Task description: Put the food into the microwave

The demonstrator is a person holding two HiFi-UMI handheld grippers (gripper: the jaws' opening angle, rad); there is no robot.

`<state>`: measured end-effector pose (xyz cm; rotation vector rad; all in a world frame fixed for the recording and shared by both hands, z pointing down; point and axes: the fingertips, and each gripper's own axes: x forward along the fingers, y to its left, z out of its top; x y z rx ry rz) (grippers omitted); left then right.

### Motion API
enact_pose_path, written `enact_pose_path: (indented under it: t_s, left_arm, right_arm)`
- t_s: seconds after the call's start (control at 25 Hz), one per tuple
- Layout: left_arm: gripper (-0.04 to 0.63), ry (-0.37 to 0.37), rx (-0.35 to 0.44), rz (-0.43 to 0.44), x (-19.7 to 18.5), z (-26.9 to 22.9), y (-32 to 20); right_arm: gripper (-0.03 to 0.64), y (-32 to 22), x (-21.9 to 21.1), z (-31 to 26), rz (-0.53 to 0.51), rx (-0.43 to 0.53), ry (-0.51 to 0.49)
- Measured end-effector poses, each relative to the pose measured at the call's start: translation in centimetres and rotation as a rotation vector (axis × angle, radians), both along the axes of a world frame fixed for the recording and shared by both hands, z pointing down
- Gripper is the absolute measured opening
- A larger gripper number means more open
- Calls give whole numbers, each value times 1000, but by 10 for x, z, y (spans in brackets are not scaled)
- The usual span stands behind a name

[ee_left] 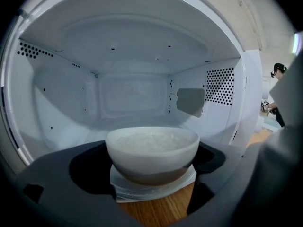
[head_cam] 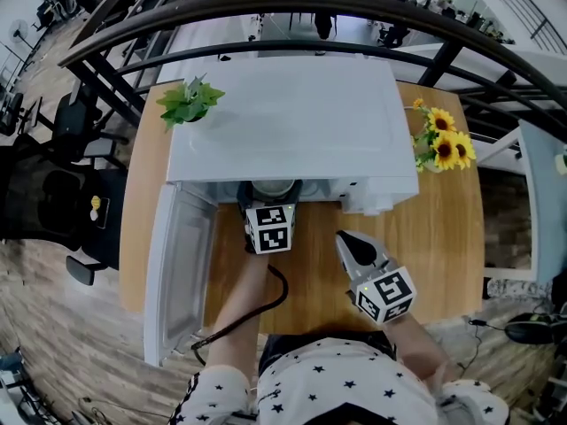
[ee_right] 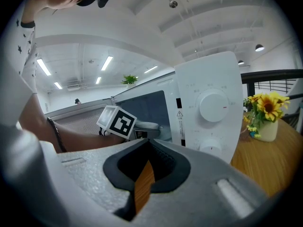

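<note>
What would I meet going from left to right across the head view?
Black chair → open microwave door → left hand-held gripper, holding a bowl → right hand-held gripper → sunflowers.

Light wooden worktop [head_cam: 443, 237] lies under the left gripper [head_cam: 268, 200] and right gripper [head_cam: 348, 242]. Beyond both runs a black curved metal railing [head_cam: 292, 3]. Left of the left gripper, black office chairs [head_cam: 62, 193] stand on a wood-plank floor [head_cam: 53, 326]. Long white strip lights [ee_right: 43, 67] hang above the right gripper.
</note>
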<state>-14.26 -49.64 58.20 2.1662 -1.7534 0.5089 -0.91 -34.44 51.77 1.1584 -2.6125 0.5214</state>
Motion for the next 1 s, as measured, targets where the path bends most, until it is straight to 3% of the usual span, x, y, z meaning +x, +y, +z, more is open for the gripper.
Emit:
enact_pose_path:
  t_s: [0.4, 1.0]
  left_arm:
    - [486, -75, -50, -57, -6, 11, -11]
    - [486, -80, -52, -67, -7, 11, -10]
  right_arm:
    - [6, 0, 3, 0, 12, 2, -2]
    - [6, 10, 5, -8, 27, 18, -1]
